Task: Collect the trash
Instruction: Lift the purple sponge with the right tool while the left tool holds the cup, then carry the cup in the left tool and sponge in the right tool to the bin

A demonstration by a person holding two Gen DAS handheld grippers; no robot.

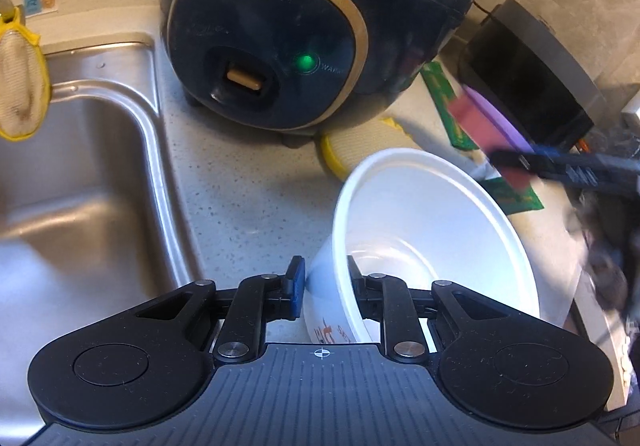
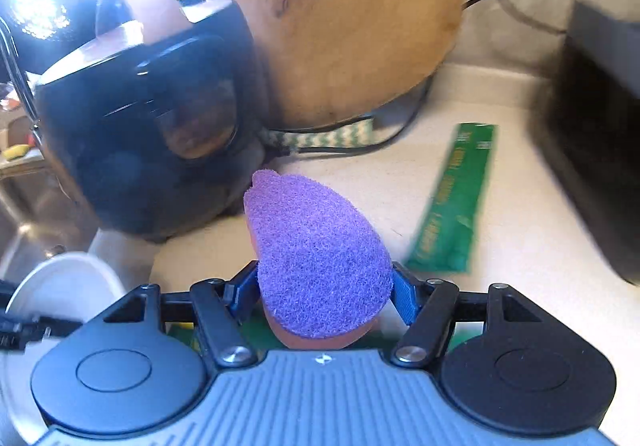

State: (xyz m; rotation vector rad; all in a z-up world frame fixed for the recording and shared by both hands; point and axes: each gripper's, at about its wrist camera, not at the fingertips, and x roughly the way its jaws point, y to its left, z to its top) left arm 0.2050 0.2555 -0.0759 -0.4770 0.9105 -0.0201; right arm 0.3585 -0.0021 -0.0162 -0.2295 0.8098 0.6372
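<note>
Left wrist view shows the left claw [image 1: 323,288] pinching the white bowl's [image 1: 432,230] wall at lower centre, the right claw [image 2: 325,288] clamping a purple sponge [image 2: 316,246] (right wrist view), while a green wrapper [image 2: 456,202] lies uncollected on the worktop [image 2: 520,266].

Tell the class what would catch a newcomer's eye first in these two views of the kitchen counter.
Probably the dark rice cooker with its green light, standing on the counter beside the steel sink. Next, the white paper bowl tipped in the left gripper, one finger inside the rim and one outside. In the right wrist view, a purple scouring sponge sits between the right gripper fingers.
</note>
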